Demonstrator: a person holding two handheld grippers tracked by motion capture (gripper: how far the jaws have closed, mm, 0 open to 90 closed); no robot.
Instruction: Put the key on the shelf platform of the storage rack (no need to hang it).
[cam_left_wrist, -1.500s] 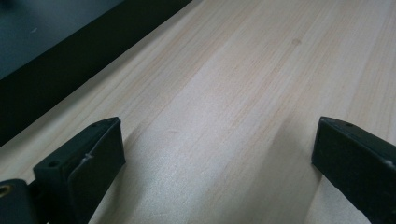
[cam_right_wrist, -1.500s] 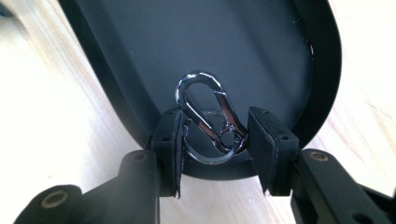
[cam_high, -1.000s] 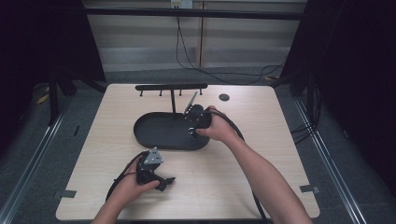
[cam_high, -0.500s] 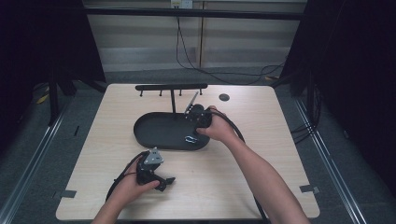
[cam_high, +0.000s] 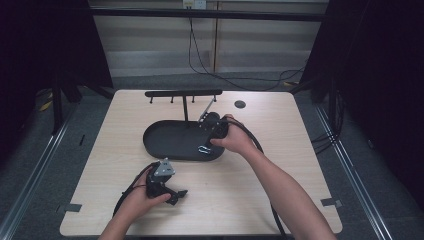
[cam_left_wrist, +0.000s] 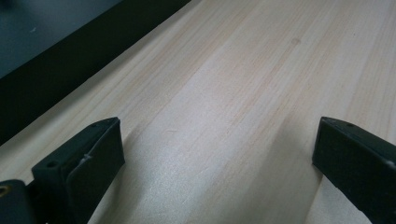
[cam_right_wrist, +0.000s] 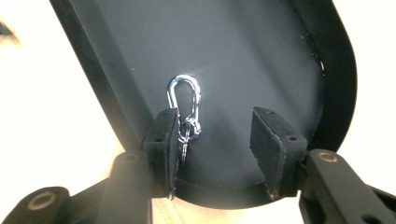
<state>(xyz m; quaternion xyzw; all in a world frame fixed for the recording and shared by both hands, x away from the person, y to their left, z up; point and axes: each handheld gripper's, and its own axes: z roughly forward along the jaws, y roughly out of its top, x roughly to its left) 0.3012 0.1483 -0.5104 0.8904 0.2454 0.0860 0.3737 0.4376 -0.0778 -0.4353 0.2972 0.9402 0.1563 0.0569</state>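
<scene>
A black oval tray lies mid-table. Inside its right end rests a silver carabiner with a small ring on it. My right gripper hovers over that end, jaws apart. In the right gripper view the carabiner lies flat on the tray floor, its ring end against the left jaw's pad, while the right gripper stands open around empty space. My left gripper rests near the table's front, open over bare wood.
A black bar rack with short pegs stands behind the tray. A small black disc lies at the back right. Cables trail from both grippers toward the front edge. Dark floor surrounds the table.
The carabiner now shows slightly nearer the tray's front rim than a second ago. The right hand has barely shifted. The left gripper has stayed put.
</scene>
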